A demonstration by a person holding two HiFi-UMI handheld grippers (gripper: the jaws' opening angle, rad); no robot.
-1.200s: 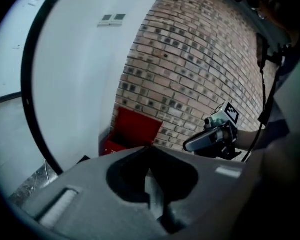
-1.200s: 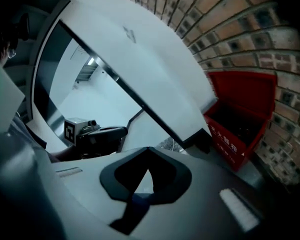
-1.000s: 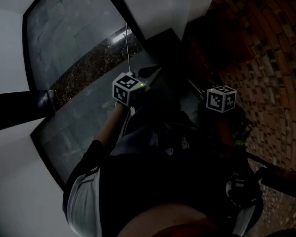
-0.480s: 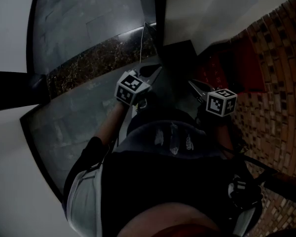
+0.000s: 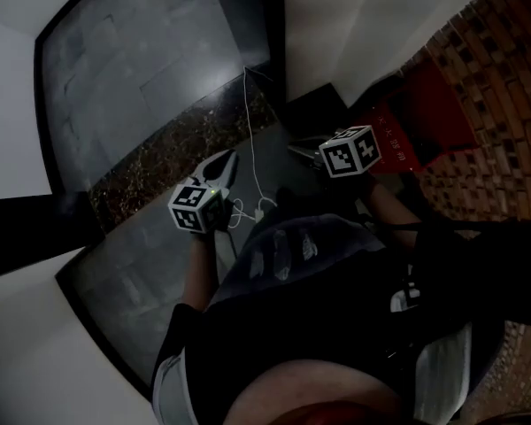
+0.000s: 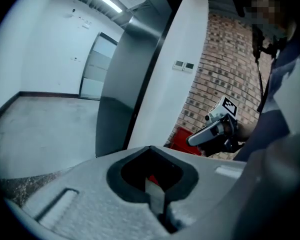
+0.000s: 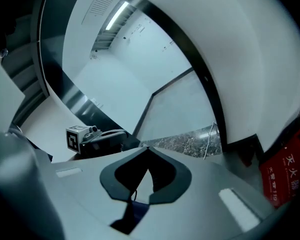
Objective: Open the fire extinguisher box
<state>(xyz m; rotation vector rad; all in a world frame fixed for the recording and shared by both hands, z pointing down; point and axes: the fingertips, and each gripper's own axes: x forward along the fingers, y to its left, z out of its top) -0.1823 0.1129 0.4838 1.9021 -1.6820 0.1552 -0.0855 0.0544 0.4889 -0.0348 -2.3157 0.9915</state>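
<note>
The red, white-lettered fire extinguisher box [image 5: 405, 120] stands near the right gripper [image 5: 299, 150], on its right. That gripper and the left gripper [image 5: 223, 160] both have their jaws pressed together, empty.

The fire extinguisher box [image 5: 407, 118] is red, the brick wall [image 5: 496, 69] red-brown, the floor strip [image 5: 159, 158] dark and speckled.
</note>
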